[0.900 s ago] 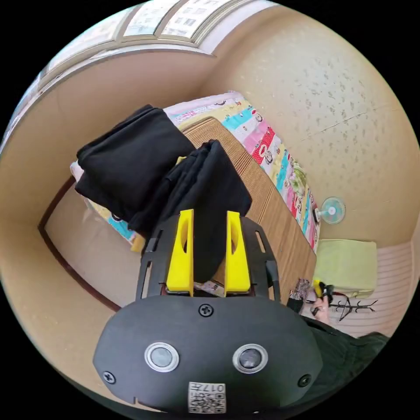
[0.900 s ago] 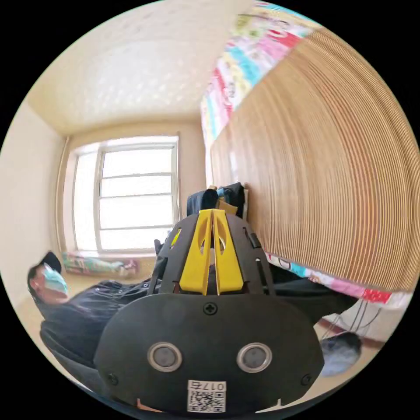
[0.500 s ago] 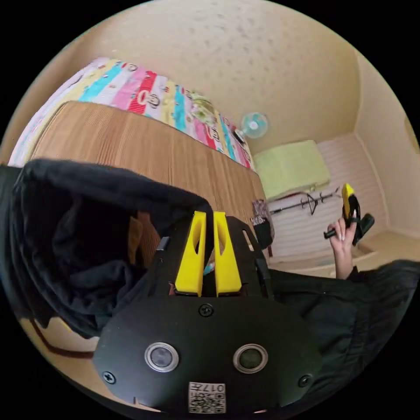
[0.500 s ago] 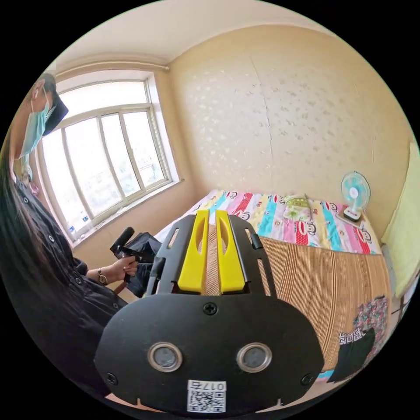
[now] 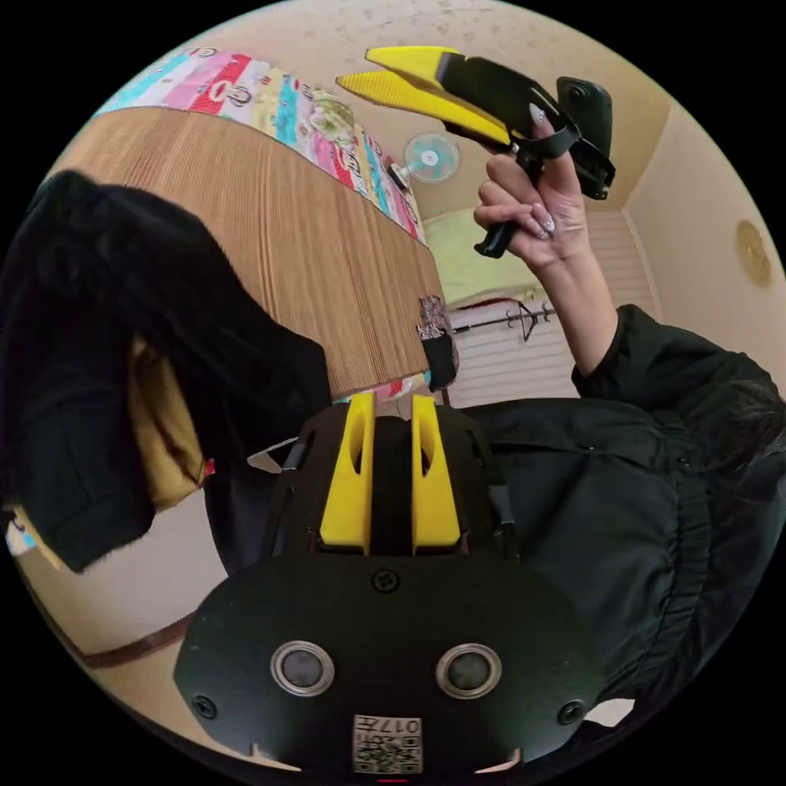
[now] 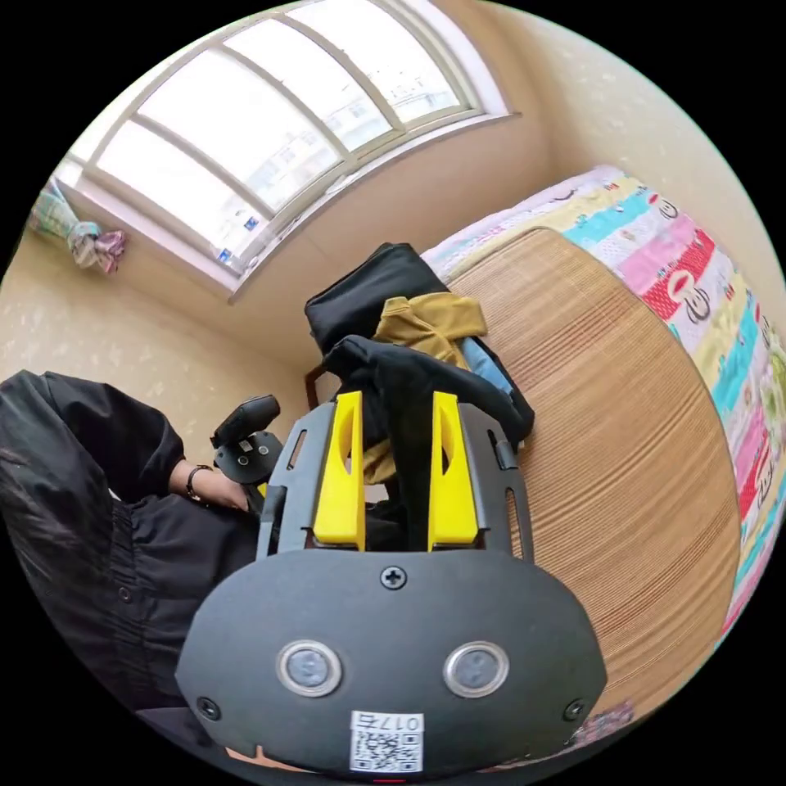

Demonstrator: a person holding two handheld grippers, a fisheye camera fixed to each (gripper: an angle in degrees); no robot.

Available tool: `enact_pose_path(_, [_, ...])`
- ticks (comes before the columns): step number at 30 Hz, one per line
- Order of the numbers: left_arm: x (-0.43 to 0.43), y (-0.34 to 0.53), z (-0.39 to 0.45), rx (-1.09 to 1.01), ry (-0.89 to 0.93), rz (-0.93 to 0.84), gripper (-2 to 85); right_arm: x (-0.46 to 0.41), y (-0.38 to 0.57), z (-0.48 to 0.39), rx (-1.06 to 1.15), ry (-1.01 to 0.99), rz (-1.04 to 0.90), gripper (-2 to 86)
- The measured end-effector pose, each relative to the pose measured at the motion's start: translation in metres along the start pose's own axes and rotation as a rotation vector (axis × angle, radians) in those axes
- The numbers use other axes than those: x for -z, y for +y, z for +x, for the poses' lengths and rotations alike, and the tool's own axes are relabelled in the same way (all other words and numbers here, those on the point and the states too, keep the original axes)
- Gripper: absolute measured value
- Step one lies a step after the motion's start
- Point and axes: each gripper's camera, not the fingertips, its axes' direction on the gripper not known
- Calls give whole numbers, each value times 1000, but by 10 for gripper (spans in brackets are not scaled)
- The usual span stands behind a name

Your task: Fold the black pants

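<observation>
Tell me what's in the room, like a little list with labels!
place: bedroom with a window and a fan
bed: woven mat over a colourful sheet
clothes: pile at the mat's corner, black pieces with a mustard garment between them
left gripper: jaws apart, near the person's dark top
right gripper: raised in a hand, jaws apart, holding nothing
folding: not under way
</observation>
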Motion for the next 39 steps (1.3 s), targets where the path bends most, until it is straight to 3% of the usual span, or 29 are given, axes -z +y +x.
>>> enact_pose_path(5, [77,69,-35,276,-36,321,93,-95,-111,-56,219,24,-124,138])
enact_pose_path(9, [118,116,-61,434,101,611,113,-220,-163,-74,293,91,-552,119])
enact_pose_path(10, [122,121,-65,452,125,651,113,-232,-163,-73,294,101,-585,108])
enact_pose_path(13, [128,146,-92,589,330,845,129,-223,-164,-52,106,-8,-521,70])
enact_pose_path(15, [122,157,-110,675,459,933,145,-177,-154,-24,-73,-211,-408,56])
enact_pose_path(19, [112,149,-123,759,365,881,160,-91,-117,6,-195,-444,-223,41])
enact_pose_path(25, [100,115,-93,504,376,893,67,94,-7,21,-227,-747,230,34])
enact_pose_path(28, [113,97,-38,207,354,845,44,207,81,28,-257,-904,649,31])
enact_pose_path(30, [134,85,37,-81,290,795,37,299,148,12,-196,-835,891,29])
enact_pose_path(34, [156,67,166,-405,96,762,28,428,225,-47,-8,-612,1118,25])
enact_pose_path(39, [155,24,328,-830,258,804,17,574,286,-152,301,-325,1332,26])
